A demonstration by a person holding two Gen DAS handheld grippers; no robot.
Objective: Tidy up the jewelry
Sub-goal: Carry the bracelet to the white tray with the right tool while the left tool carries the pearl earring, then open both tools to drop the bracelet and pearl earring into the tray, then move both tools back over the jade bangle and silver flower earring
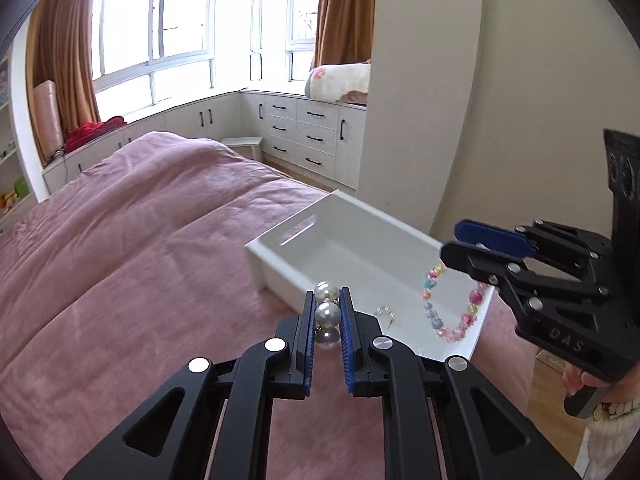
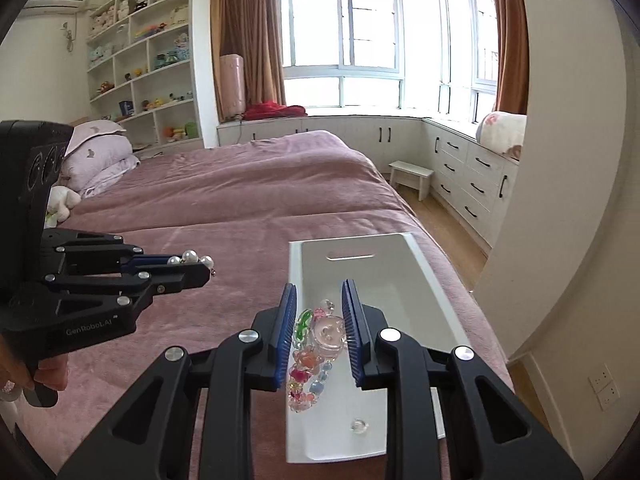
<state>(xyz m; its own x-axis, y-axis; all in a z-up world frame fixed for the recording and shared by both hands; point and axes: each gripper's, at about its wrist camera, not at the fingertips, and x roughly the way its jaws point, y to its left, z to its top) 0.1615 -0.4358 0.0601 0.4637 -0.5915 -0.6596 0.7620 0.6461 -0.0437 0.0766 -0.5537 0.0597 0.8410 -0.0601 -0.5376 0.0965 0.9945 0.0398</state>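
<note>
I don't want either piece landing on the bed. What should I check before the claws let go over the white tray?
1. Left claw grips the pearl piece: ok.
2. Right claw grips the colourful bead bracelet: ok.
3. Bracelet hangs over the white tray: ok.
4. Pearl piece is over the tray: not ok; in the right wrist view it sits over the pink bedcover, left of the tray.
5. Landing spot free: ok; only a small clear piece lies near the tray's near end.
6. Tray sits level on the soft bed: cannot tell.

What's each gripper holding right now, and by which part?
Left gripper pinches a white pearl strand by its beads; right gripper holds a colourful beaded bracelet by one side.
</note>
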